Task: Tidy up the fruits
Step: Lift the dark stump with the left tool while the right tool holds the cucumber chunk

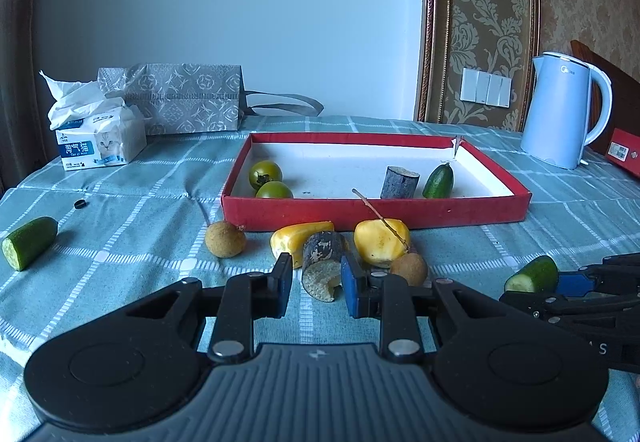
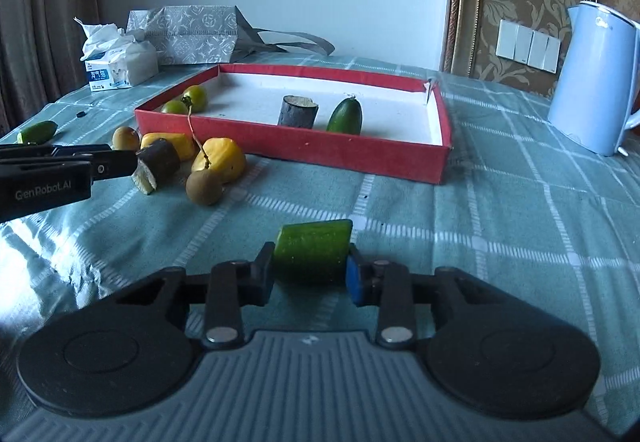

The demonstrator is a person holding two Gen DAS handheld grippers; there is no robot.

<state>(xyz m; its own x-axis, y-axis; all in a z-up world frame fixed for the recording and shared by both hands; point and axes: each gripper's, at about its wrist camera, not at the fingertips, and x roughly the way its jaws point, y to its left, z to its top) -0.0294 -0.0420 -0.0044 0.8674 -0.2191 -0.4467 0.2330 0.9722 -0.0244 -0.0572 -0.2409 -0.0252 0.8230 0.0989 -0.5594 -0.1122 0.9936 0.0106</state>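
Observation:
A red box [image 1: 376,211] [image 2: 304,151] holds two green tomatoes [image 1: 265,174], a dark cane piece [image 1: 399,182] and a cucumber piece [image 1: 438,181]. In front of it lie two yellow fruit pieces [image 1: 381,243], two brown longans [image 1: 225,239] and a dark cane piece [image 1: 322,262] [image 2: 158,164]. My left gripper [image 1: 316,284] is open, its fingers on either side of this cane piece. My right gripper [image 2: 310,274] is shut on a cut cucumber piece [image 2: 312,247], low over the cloth; it also shows in the left wrist view [image 1: 534,274]. Another cucumber piece [image 1: 29,248] lies far left.
A tissue pack [image 1: 100,140] and a grey patterned bag [image 1: 188,98] stand at the back left. A light blue kettle [image 1: 560,110] stands at the back right, a red box [image 1: 624,156] beside it. A small black cap [image 1: 80,204] lies on the checked cloth.

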